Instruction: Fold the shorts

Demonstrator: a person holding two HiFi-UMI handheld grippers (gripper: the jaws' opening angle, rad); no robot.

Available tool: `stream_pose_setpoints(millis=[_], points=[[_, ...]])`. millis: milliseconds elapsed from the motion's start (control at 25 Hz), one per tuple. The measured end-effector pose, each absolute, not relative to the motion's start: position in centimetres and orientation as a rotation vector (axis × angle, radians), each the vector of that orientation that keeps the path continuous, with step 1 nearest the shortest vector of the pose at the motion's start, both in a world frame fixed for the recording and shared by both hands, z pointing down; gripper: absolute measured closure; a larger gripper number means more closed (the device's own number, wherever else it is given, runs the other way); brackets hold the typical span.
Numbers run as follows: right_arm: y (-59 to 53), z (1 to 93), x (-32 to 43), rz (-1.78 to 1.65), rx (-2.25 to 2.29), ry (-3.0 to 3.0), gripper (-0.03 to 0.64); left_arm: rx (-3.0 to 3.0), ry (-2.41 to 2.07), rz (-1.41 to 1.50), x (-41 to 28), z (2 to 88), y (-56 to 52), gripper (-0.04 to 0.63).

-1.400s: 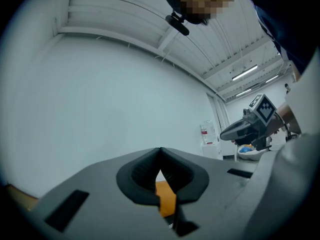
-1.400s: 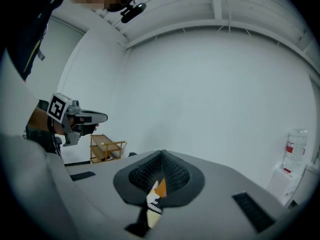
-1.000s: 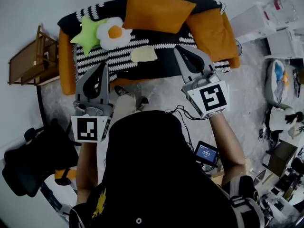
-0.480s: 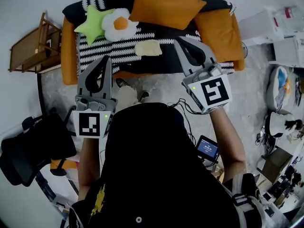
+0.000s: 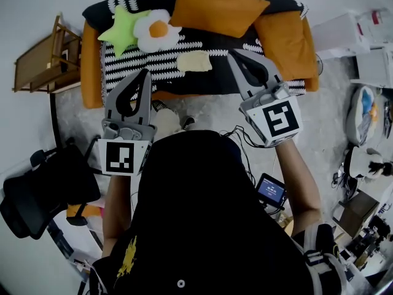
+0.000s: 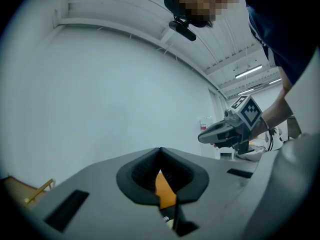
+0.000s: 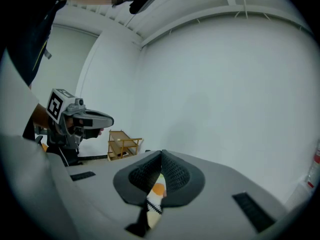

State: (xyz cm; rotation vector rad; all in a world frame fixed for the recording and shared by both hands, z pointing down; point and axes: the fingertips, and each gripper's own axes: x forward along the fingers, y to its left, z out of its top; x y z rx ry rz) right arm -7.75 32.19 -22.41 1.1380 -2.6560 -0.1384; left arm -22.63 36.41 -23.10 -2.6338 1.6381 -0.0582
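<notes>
The left hand-held gripper (image 5: 145, 72) and right hand-held gripper (image 5: 232, 54) are both clenched and empty. One pair of pale yellow shorts (image 5: 194, 61) lies mid-seat on the sofa (image 5: 91, 66), with two orange cushions (image 5: 216, 8), one star pillow (image 5: 119, 33) and one egg pillow (image 5: 157, 30) behind it.

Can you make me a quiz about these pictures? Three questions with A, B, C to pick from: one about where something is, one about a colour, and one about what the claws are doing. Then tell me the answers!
1. Where is the green star pillow compared with the sofa?
A) on it, next to the egg pillow
B) under it
C) far away from it

2. What colour are the big plain cushions on the sofa?
A) blue
B) orange
C) pink

3. How are the left claw and the right claw?
A) both wide open
B) each gripping a pillow
C) both shut, holding nothing

Answers:
1 A: the head view shows the star lying on the striped blanket beside the egg.
2 B: both cushions are plain orange.
3 C: each gripper view shows its jaws pressed together with nothing between them.
</notes>
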Motion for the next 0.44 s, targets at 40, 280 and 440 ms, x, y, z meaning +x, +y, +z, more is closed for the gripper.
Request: stream_pose_setpoints(millis=[40, 280, 440], points=[[32.2, -22.1, -7.5, -0.126, 1.137, -2.643, 0.603, -2.637, 1.638, -0.058, -22.7, -23.0, 36.4, 0.583], [32.1, -22.2, -7.8, -0.144, 1.136, -2.646, 0.603, -2.655, 1.58, -0.079, -22.4, -22.7, 36.4, 0.583], [32.2, -22.3, -8.4, -0.16, 1.121, -2.648, 0.603, -2.664, 1.642, -0.058, -22.6, -22.4, 36.2, 0.583]])
